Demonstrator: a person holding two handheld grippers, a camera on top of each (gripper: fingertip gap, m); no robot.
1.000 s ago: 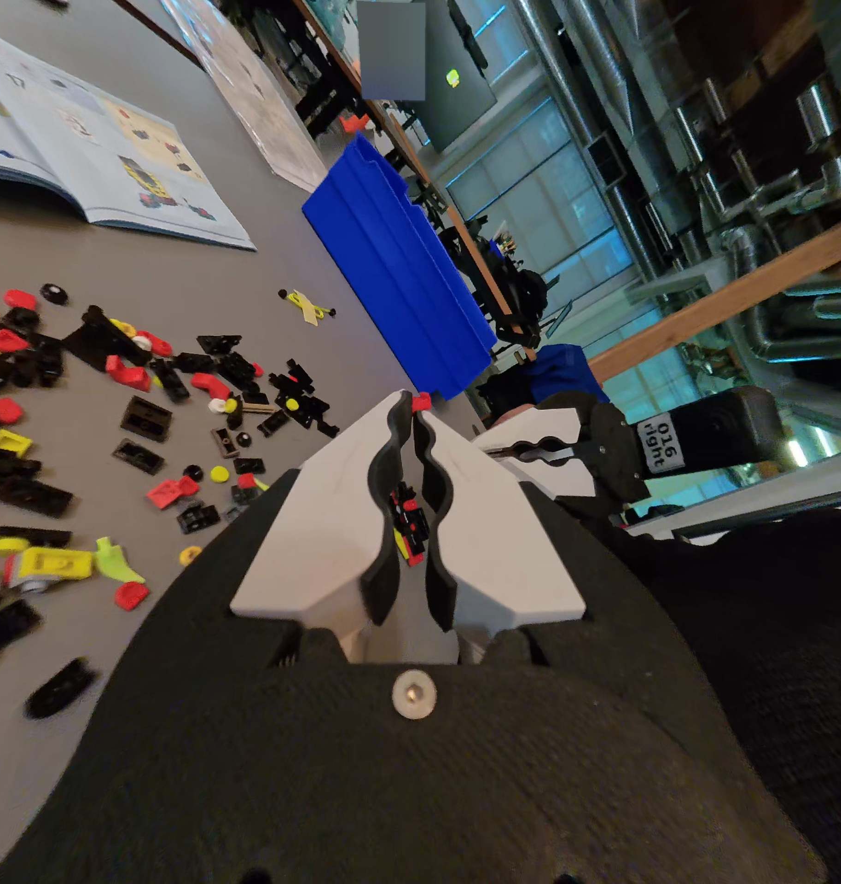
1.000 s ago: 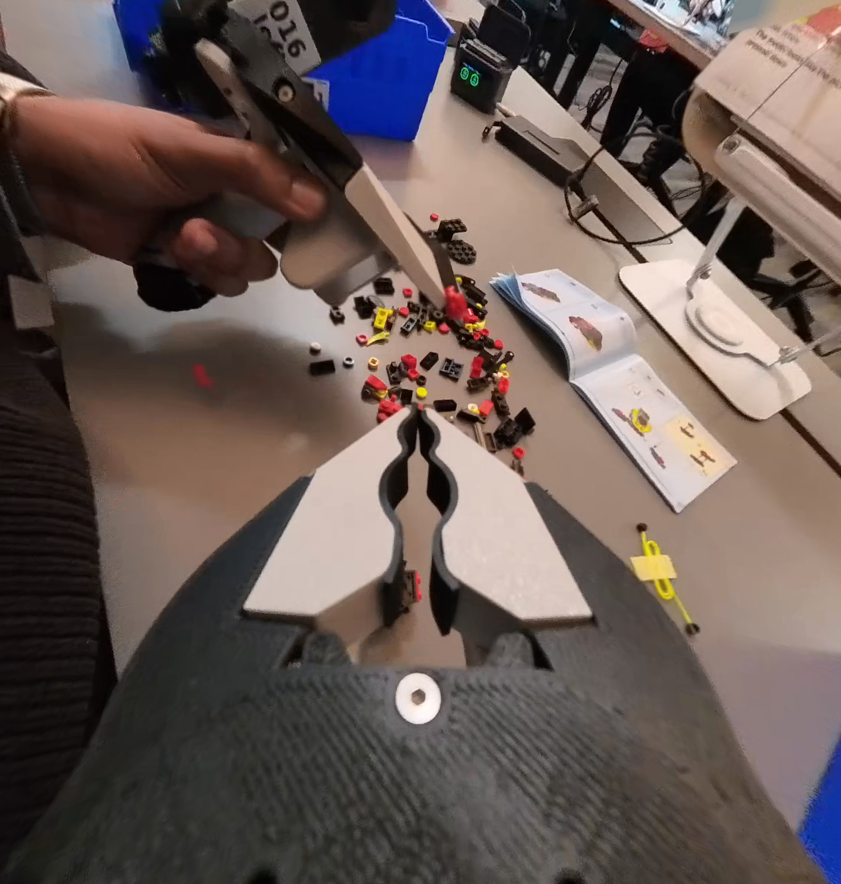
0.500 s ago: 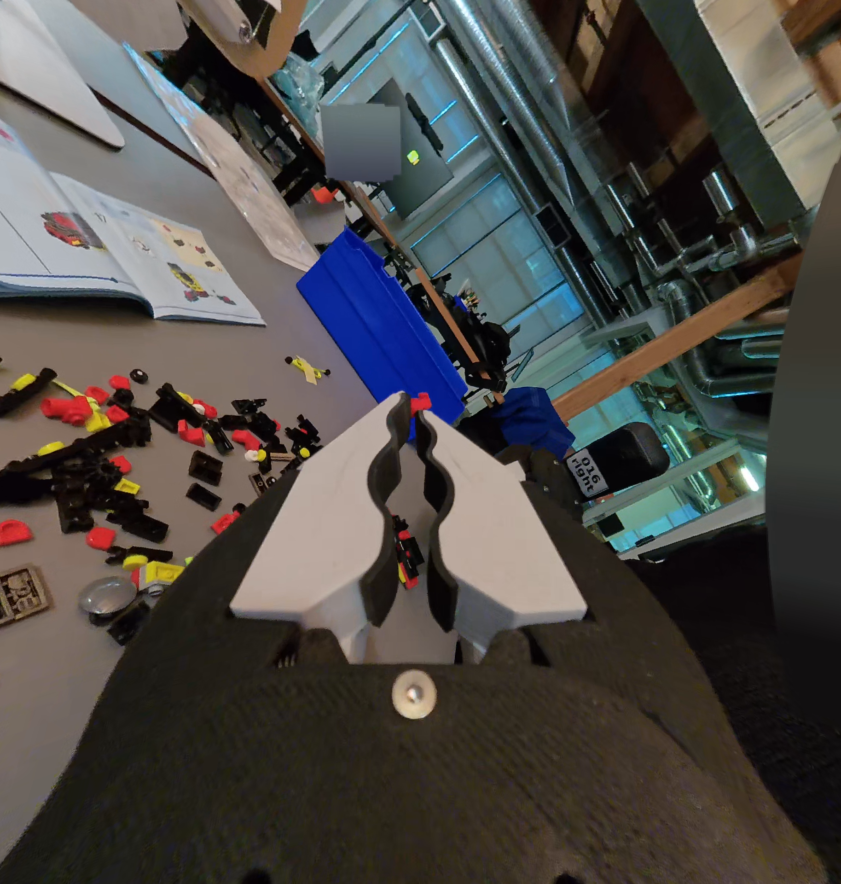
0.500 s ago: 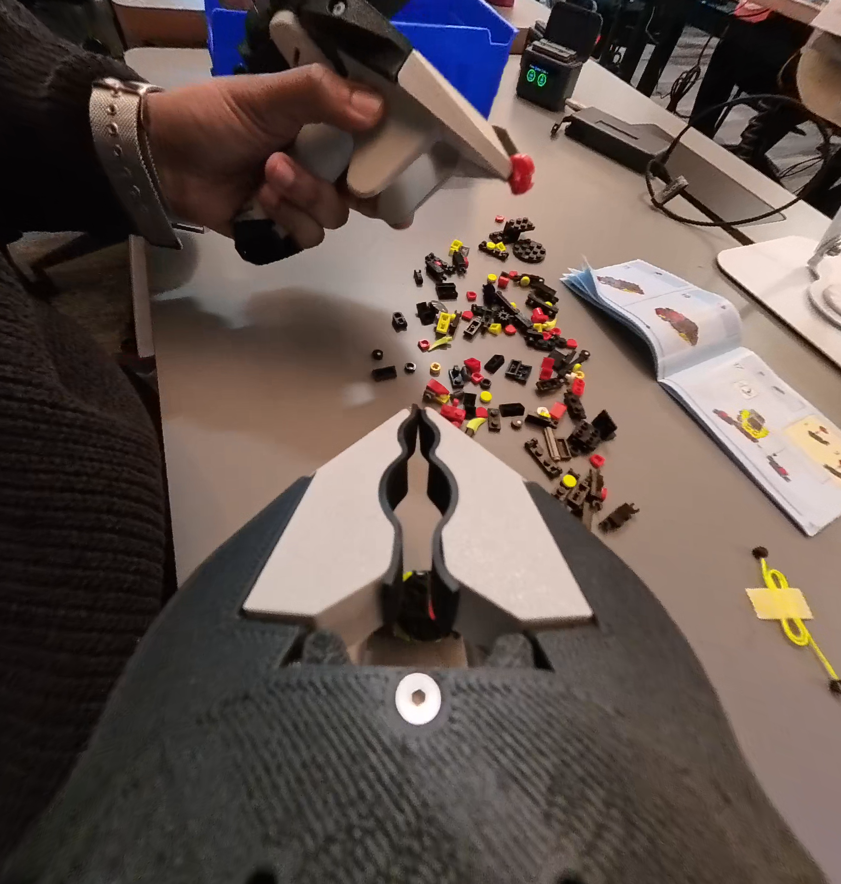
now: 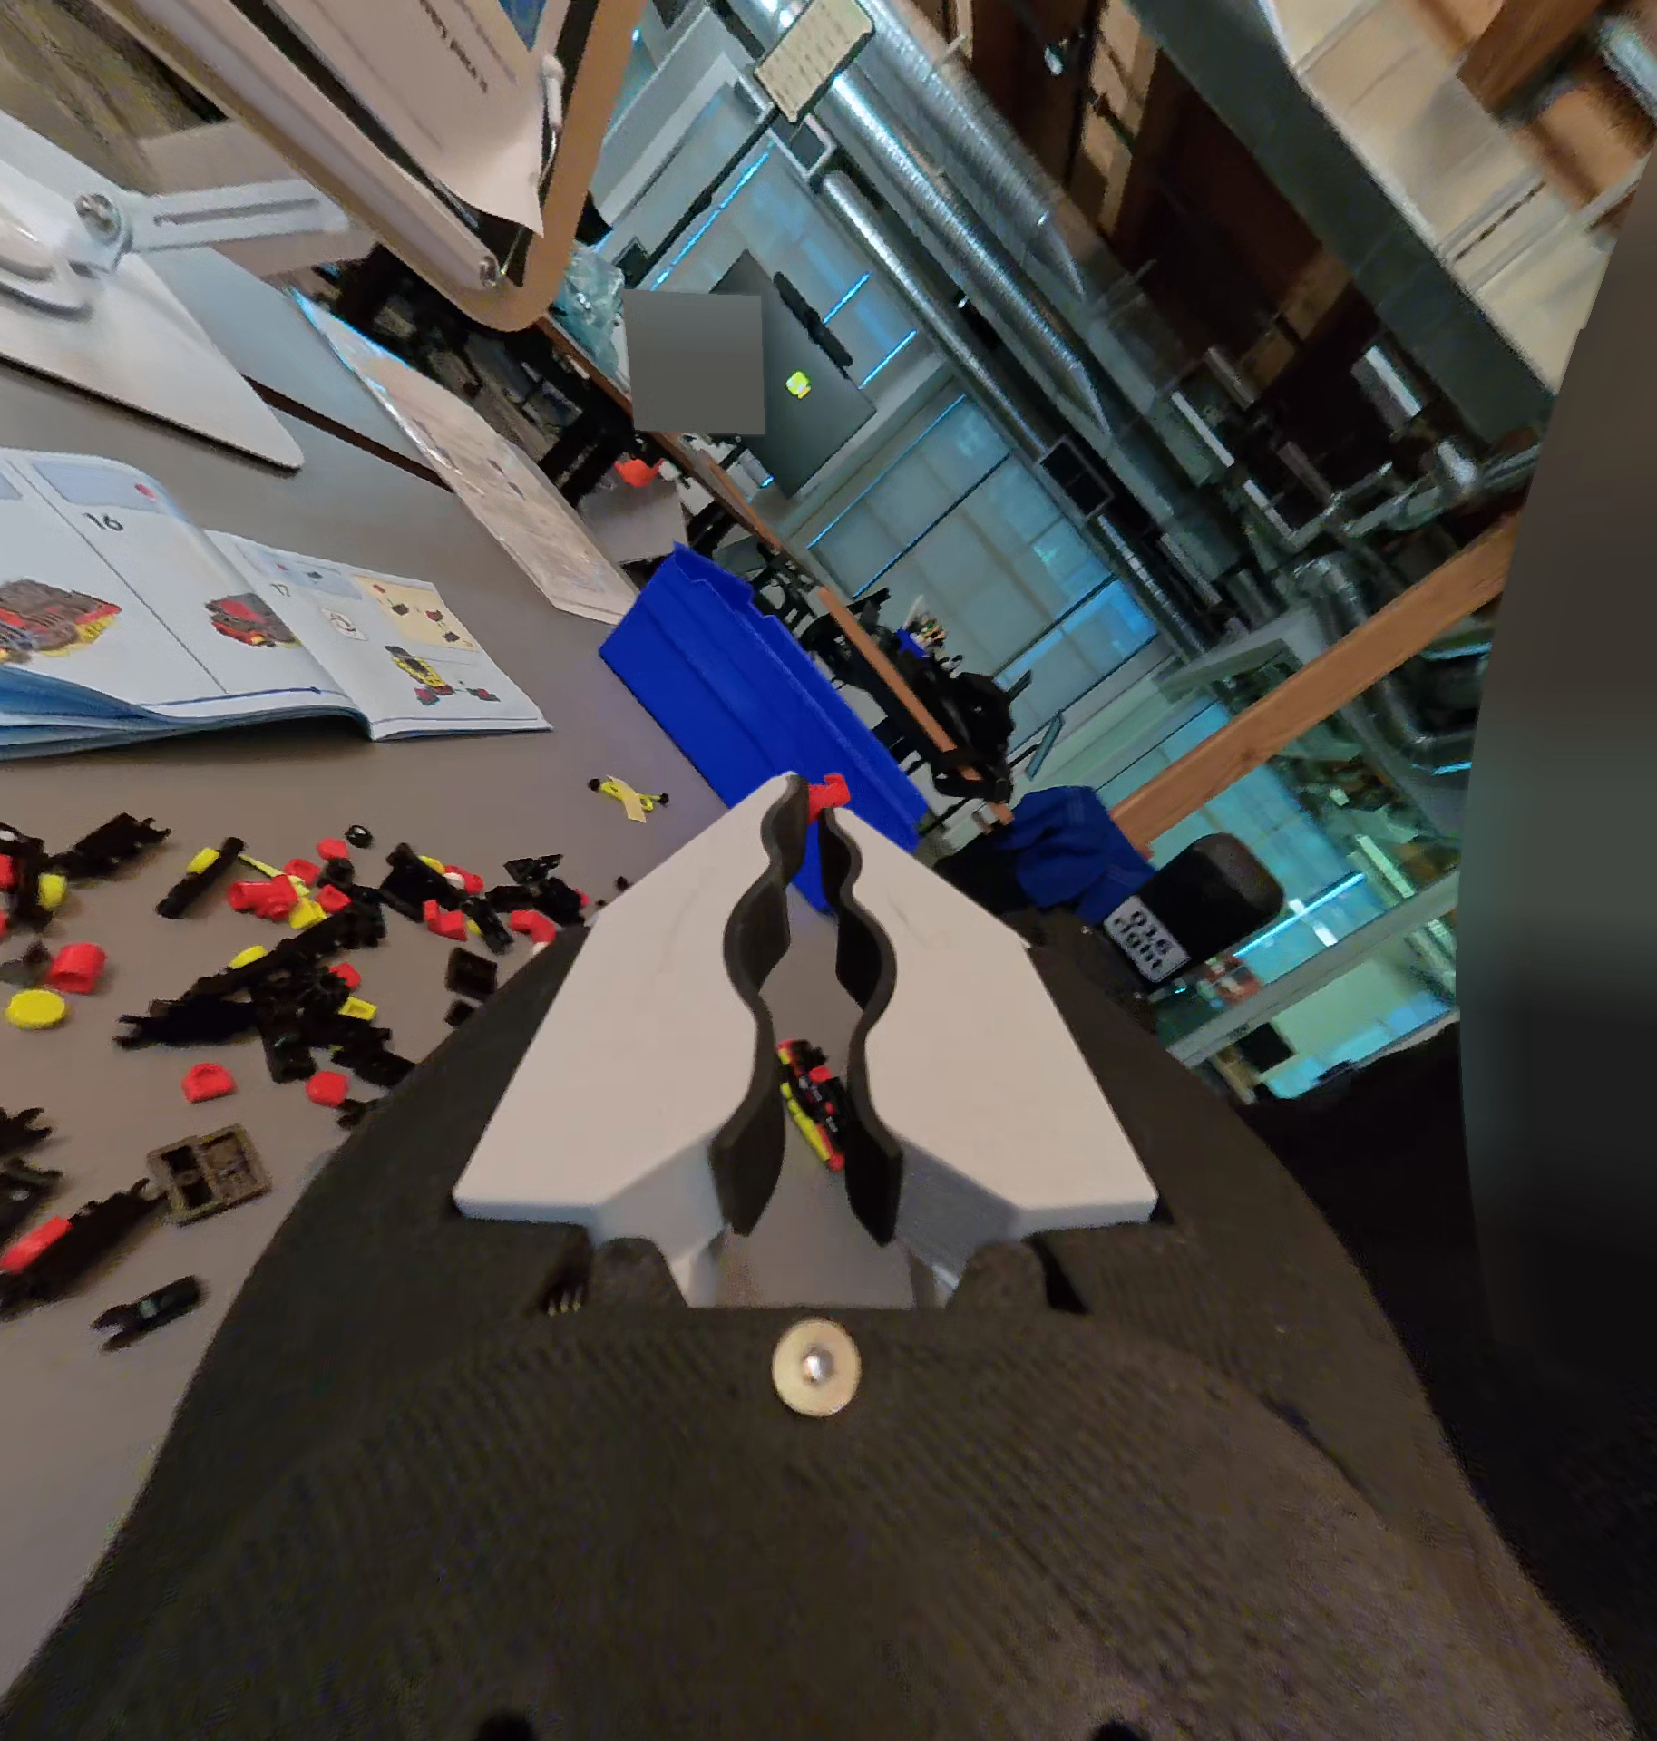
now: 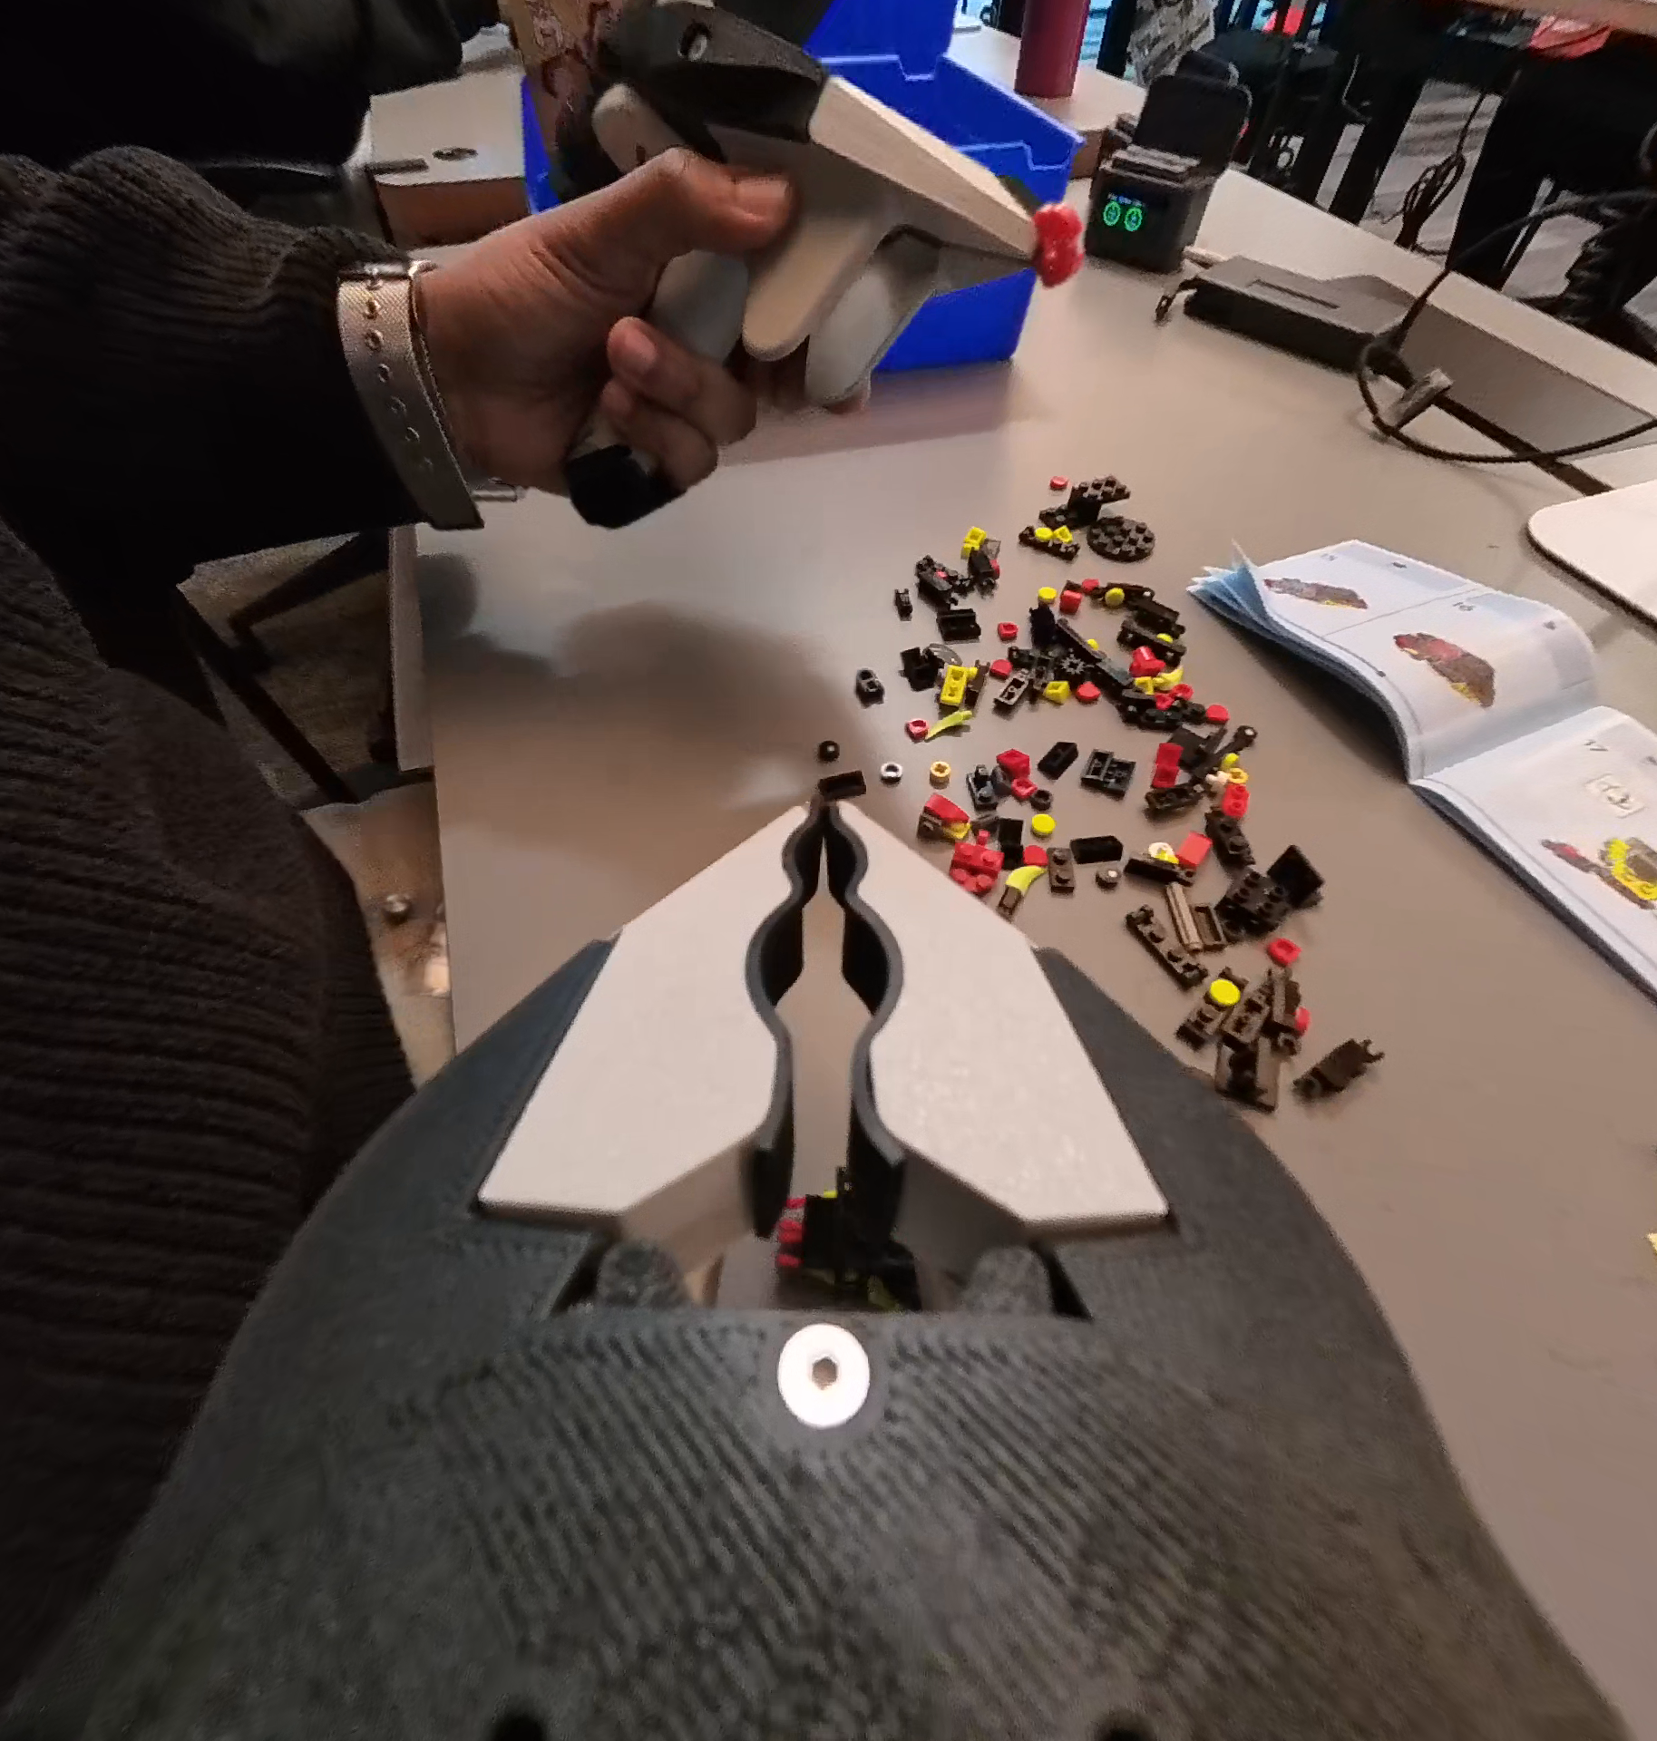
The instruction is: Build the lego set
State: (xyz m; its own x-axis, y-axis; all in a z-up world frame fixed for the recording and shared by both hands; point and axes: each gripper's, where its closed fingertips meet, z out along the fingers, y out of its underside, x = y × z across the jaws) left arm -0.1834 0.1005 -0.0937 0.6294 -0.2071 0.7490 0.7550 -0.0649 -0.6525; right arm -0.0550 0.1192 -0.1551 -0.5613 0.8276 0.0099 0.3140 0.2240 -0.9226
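Observation:
My left gripper (image 5: 810,801) is shut on a small red piece (image 5: 826,794), pinched at the very tips. The right wrist view shows a hand holding it high above the grey table (image 6: 617,848), with the red piece (image 6: 1055,243) clear of everything. My right gripper (image 6: 822,818) is shut with its tips together and nothing visible between them, just short of a small black brick (image 6: 841,784). A pile of loose black, red and yellow pieces (image 6: 1088,754) lies to its right, and it also shows in the left wrist view (image 5: 315,933). Through each gripper's rear gap a black, red and yellow assembly (image 6: 843,1234) shows below.
An open instruction booklet (image 6: 1465,678) lies right of the pile. A blue bin (image 6: 956,113) stands at the back, beside a black box with green lights (image 6: 1145,188) and cables. A white lamp base (image 5: 99,349) and a yellow tie (image 5: 631,796) sit on the table. Some 15 cm of space lies between my two pairs of fingers.
My left gripper has lifted the red piece from just above the pile to high over the table and stayed shut on it. My right gripper stayed shut and drew back a little.

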